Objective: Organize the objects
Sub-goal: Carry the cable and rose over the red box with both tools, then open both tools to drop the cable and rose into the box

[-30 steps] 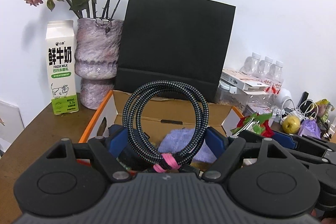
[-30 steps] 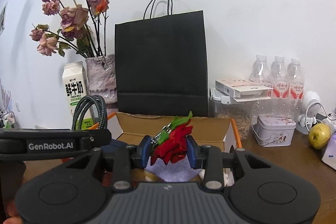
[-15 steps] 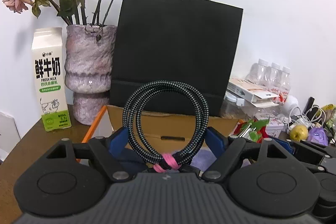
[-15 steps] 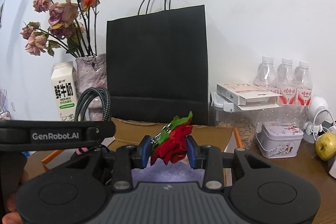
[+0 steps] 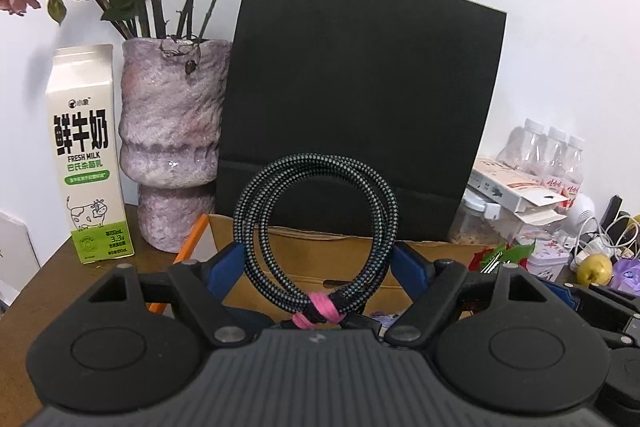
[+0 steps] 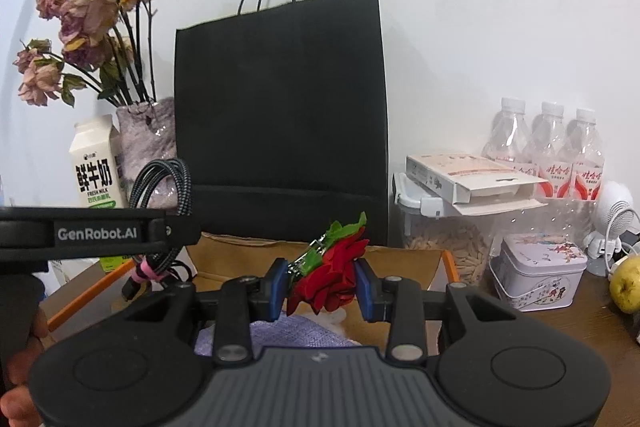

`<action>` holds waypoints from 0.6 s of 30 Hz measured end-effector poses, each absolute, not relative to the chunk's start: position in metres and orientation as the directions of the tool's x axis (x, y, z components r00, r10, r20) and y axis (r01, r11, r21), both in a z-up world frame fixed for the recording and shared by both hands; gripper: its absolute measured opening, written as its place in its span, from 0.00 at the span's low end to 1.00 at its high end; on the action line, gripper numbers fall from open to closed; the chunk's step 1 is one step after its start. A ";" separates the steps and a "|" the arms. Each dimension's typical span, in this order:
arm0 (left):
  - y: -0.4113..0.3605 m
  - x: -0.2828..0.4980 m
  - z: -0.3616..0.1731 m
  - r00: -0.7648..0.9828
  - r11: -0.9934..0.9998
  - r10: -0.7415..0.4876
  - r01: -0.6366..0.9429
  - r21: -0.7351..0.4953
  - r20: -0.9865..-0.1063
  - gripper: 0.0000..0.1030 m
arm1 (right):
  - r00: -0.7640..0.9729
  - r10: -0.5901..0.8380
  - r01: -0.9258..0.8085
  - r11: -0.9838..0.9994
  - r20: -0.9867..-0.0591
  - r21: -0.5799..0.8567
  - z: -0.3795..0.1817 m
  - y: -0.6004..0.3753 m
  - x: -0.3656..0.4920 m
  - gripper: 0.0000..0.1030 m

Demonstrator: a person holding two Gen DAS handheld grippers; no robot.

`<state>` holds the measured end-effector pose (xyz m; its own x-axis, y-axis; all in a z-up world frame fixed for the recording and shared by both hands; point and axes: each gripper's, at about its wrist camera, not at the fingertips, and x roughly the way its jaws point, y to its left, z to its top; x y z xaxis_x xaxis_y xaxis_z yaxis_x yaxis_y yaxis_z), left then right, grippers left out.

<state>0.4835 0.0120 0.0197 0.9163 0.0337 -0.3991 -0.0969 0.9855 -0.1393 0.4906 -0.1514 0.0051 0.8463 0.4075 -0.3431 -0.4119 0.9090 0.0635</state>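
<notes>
My left gripper [image 5: 318, 261] is shut on a coiled braided black-and-teal cable [image 5: 256, 227] bound with a pink tie [image 5: 318, 311]. It holds the coil upright above an open cardboard box [image 5: 304, 259]. My right gripper [image 6: 322, 285] is shut on a red fabric rose [image 6: 334, 277] with green leaves, held over the same box [image 6: 232, 253]. A purple cloth [image 6: 288, 333] lies inside the box. The left gripper and its cable [image 6: 164, 183] show at the left of the right wrist view.
A tall black paper bag [image 5: 356, 99] stands behind the box. A milk carton [image 5: 86, 155] and a vase [image 5: 172, 147] of dried roses stand at the left. At the right are a grain jar [image 6: 444, 247], a tin [image 6: 538, 271], several water bottles [image 6: 548, 147] and a pear [image 6: 630, 281].
Both grippers have risen and drawn closer to the black bag, each still holding its object. The box now sits lower in both views.
</notes>
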 end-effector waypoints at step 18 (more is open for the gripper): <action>0.016 0.499 0.006 0.881 0.984 0.055 -0.128 -0.126 -0.470 1.00 | 0.825 0.377 -0.392 0.918 -0.421 0.053 -0.011 -0.145 0.508 1.00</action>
<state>0.4986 0.0159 0.0058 0.8811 0.0547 -0.4698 -0.1283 0.9837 -0.1261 0.5081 -0.1447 -0.0110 0.8253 0.3768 -0.4205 -0.3920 0.9184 0.0535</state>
